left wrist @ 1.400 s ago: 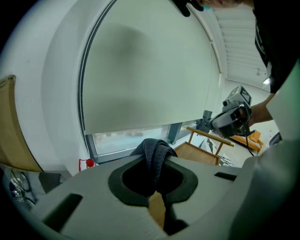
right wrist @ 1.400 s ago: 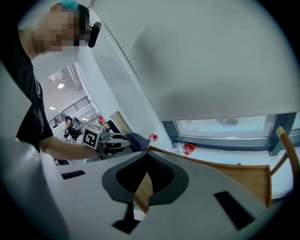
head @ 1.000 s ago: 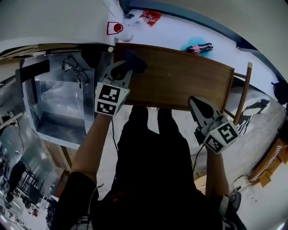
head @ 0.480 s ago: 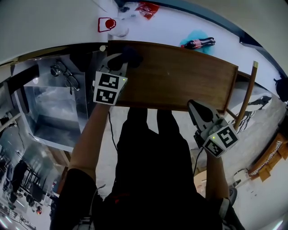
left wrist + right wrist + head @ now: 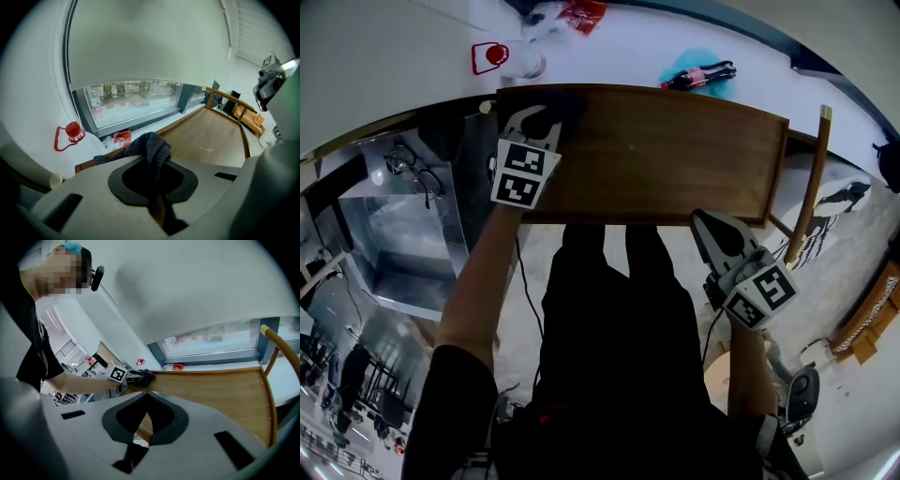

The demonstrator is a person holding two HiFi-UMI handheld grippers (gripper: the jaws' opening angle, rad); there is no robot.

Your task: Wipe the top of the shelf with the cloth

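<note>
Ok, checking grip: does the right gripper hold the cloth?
No, the cloth is pinched in the left gripper; the right gripper is empty.

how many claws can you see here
2. The left claw is at the far left corner of the shelf, shut on the cloth; the right claw is off its near right edge, shut and empty.

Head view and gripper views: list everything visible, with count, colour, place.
shelf top: one, brown wood, centre.
cloth: one, dark, shelf top's far left corner.
bottle: one, dark with red label, lying on the white ledge beyond the shelf.
jug: one, white with red cap, ledge past the left corner.
wrapper: one, red, ledge, farther back.
metal box: one, silver, left of the shelf.
glasses: one pair, dark, on the metal box.
left tongs: one, grey, shut on the cloth.
right tongs: one, grey, shut and empty, by the shelf's near right corner.
</note>
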